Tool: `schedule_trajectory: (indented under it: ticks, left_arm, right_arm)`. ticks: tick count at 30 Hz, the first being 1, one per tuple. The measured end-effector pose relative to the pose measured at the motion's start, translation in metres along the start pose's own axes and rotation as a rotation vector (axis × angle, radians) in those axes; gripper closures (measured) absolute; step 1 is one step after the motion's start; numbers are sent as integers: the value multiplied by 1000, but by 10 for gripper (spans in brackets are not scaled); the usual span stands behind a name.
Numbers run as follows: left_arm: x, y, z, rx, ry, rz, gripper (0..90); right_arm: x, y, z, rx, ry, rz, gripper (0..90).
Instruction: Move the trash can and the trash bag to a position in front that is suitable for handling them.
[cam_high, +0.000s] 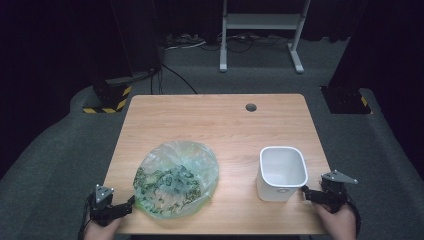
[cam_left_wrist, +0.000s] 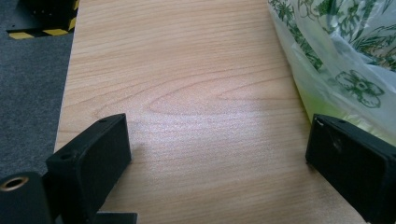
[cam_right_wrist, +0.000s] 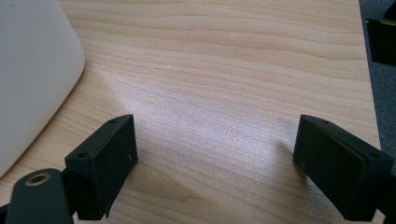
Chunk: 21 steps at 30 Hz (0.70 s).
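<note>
So a wooden table (cam_high: 215, 120) is seen from above, with a clear plastic bag (cam_high: 176, 179) printed with green leaves and flowers laid on its near-left part, and a white square-ish plastic container (cam_high: 281, 172) stood upright on the near-right part, well apart from the bag. The left gripper (cam_high: 131, 202) is held at the near-left edge, jaws spread wide with nothing between them, just bare wood; the bag's edge is just beside the right-hand jaw in the left gripper view, touching or not can't be told. The right gripper (cam_high: 305, 192) is held at the near-right edge, right beside the container's near-right corner, jaws also wide with nothing gripped. A cable hole (cam_high: 251, 107) is spotted at the far side.
</note>
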<state>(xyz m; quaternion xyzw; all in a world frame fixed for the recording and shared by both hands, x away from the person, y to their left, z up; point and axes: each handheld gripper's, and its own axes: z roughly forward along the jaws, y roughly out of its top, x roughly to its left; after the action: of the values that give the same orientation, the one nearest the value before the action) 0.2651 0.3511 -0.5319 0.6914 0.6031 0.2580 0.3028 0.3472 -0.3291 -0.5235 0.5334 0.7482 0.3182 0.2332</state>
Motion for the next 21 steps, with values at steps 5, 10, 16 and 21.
schedule_trajectory:
  ticks: [5,10,16,21]
  left_arm:
    - [0,-1,-1,0,-3,3,67]
    - [1,-1,-2,-6,-9,-10,78]
    - [2,2,-17,-63,-18,-35,98]
    - [-9,16,-39,-162,-29,-33,115]
  right_arm:
    - [0,0,0,1,-3,-4,125]
    - [1,0,1,0,-3,-2,125]
    - [1,1,1,0,-1,0,125]
    - [1,1,1,0,0,-1,125]
